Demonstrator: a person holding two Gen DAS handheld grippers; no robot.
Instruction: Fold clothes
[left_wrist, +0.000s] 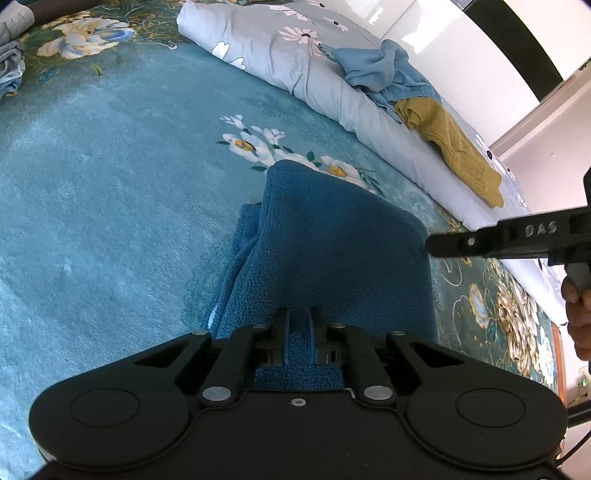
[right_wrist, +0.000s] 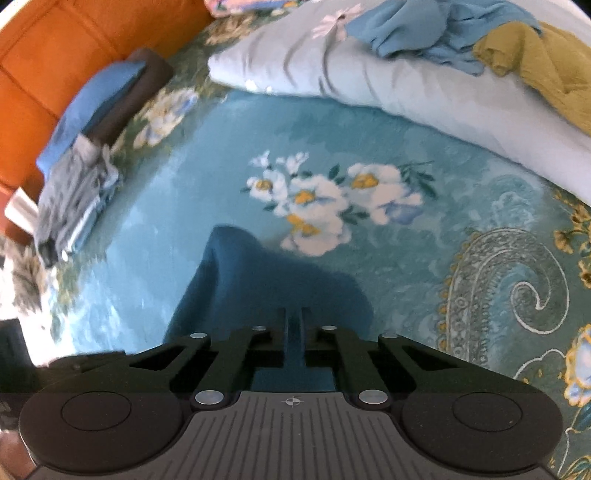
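A dark blue fleece garment (left_wrist: 332, 251) hangs folded from my left gripper (left_wrist: 298, 321), which is shut on its near edge above the teal floral bed cover (left_wrist: 110, 206). My right gripper (right_wrist: 293, 321) is shut on another part of the same fleece (right_wrist: 258, 280), which drapes forward onto the cover. The right gripper also shows in the left wrist view (left_wrist: 517, 240), at the fleece's right edge, held by a hand.
A folded grey floral duvet (left_wrist: 295, 48) lies at the back with a crumpled light blue garment (left_wrist: 376, 70) and a mustard garment (left_wrist: 458, 147) on it. A stack of folded clothes (right_wrist: 85, 147) sits at the left by an orange headboard (right_wrist: 55, 48).
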